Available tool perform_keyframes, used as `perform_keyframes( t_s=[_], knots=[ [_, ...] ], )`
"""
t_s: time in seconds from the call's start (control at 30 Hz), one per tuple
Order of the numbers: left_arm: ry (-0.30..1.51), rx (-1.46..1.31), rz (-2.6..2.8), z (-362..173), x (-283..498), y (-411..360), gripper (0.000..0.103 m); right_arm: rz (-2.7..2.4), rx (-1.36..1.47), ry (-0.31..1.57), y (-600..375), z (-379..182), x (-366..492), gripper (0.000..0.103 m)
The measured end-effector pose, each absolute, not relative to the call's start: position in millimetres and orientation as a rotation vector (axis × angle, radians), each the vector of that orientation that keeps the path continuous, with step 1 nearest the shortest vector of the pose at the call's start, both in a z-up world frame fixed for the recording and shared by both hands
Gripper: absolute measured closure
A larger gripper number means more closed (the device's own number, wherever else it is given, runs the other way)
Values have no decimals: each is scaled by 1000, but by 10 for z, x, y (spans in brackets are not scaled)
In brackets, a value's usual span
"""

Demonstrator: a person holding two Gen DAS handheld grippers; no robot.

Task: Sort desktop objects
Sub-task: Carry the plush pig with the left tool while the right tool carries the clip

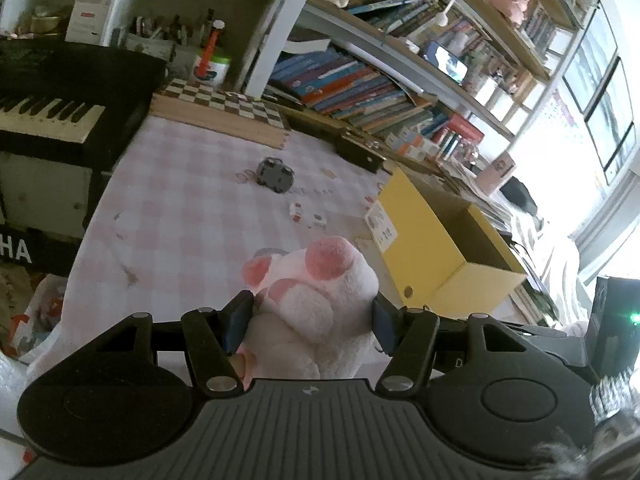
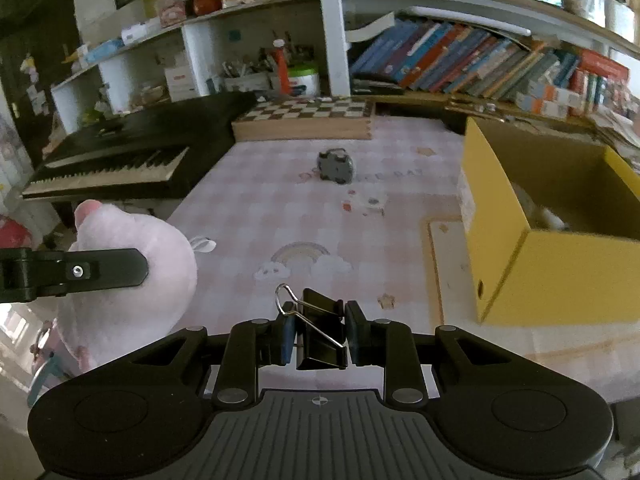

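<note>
Your left gripper (image 1: 310, 322) is clamped on a pink-and-white plush paw (image 1: 320, 288), its blue pads pressed into the fur on both sides, with the rosy toe pads of the toy pointing away from you. Your right gripper (image 2: 318, 336) is closed on a black binder clip (image 2: 322, 338), which sits upright between the pads with one silver wire handle looping up on the left.

Take the yellow box (image 2: 560, 264) as your landmark. It stands open on the pink checked tablecloth (image 2: 280, 216), and something pale lies inside it, too hidden to name. From the right wrist view, the binder clip hangs over the cloth to the left of the box, near its front corner. The plush paw is farther left still, well apart from the box, with one finger (image 2: 100, 270) of your left gripper lying across it. From the left wrist view, the paw sits just left of the box's near corner.

Left of the box and farther back on the cloth lies a small grey object (image 2: 335, 166) whose kind you cannot make out. Between it and the box are a few small white and red bits (image 2: 366, 202). Behind it, against the shelves, rests a chessboard (image 2: 308, 114), and a black keyboard (image 2: 120, 160) borders the cloth on the side far from the box.
</note>
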State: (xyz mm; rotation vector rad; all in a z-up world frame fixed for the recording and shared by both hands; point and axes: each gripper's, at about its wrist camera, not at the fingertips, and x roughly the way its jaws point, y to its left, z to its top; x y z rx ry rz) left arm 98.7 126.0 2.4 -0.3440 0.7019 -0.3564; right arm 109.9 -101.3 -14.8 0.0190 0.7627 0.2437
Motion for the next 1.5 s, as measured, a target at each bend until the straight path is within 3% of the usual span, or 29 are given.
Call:
perform_keyframes(
  t_s=[0.7,1.5],
  knots=[
    [790,-272,-564,-128,627,856,44,47,142,826,-1422,-340,272,77],
    [861,-159,-811,-158,897,-360,44,-171,249,835,-2375,-376,103,77]
  ],
)
